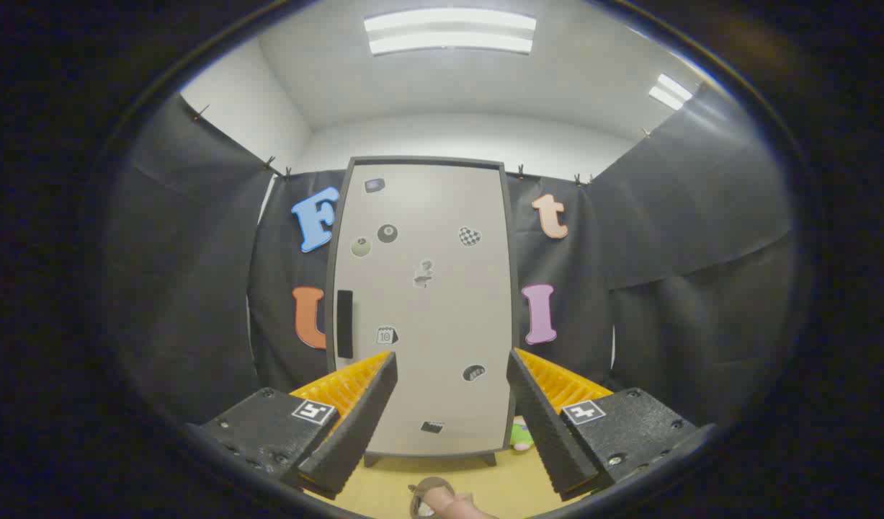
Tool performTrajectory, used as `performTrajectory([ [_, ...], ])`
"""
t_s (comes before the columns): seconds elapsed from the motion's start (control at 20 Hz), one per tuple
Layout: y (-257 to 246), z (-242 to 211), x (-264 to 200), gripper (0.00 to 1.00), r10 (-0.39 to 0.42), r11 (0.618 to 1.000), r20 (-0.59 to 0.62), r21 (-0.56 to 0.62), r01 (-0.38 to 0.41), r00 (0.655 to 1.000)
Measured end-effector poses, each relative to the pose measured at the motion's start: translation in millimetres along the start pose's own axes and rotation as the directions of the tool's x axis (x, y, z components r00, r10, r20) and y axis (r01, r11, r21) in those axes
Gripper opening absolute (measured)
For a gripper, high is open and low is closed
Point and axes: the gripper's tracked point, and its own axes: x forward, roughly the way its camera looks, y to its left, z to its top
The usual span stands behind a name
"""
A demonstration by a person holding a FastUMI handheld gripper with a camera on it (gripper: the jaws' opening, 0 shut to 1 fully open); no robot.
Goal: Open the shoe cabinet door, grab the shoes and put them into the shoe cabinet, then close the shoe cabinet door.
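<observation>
The claw (452, 404) is held open, fingers spread wide with nothing between them. The cabinet (423, 303) is seen straight ahead, beyond the fingers and well apart from them, framed by the gap between the two fingertips. It stands upright on short feet on the yellowish floor (499, 486), against the black cloth wall. Its door (442, 324) is shut. The door is pale grey-beige inside a dark frame, dotted with small stickers, and a dark vertical handle (345, 324) is noted along its left edge. A shoe (442, 499) is partly seen on the floor, low between the fingers and nearer than the cabinet. A small green and pink object (519, 435) lies by the cabinet's lower right corner; its kind cannot be told.
</observation>
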Motion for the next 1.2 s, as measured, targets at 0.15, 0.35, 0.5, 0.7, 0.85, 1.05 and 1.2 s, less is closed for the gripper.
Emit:
performTrajectory([
  [0.15,-9,-12,-8,1.0,-0.003,1.0,-0.011,-0.006,0.003,1.0],
  [0.35,-27,-36,-14,1.0,-0.025,1.0,-0.038,0.003,0.025,0.999],
  [0.5,-36,-44,-13,0.99,-0.046,0.999,-0.052,0.001,0.046,0.998],
  [0.7,-35,-51,-8,0.99,-0.039,0.999,-0.072,0.0,0.039,0.997],
  [0.85,-30,-53,-5,0.99,-0.02,1.0,-0.081,-0.009,0.019,0.997],
  [1.05,-19,-48,3,0.99,-0.004,1.0,-0.066,-0.019,0.003,0.998],
  [1.2,-4,-51,13,1.0,0.013,1.0,-0.068,-0.016,-0.014,0.998],
])
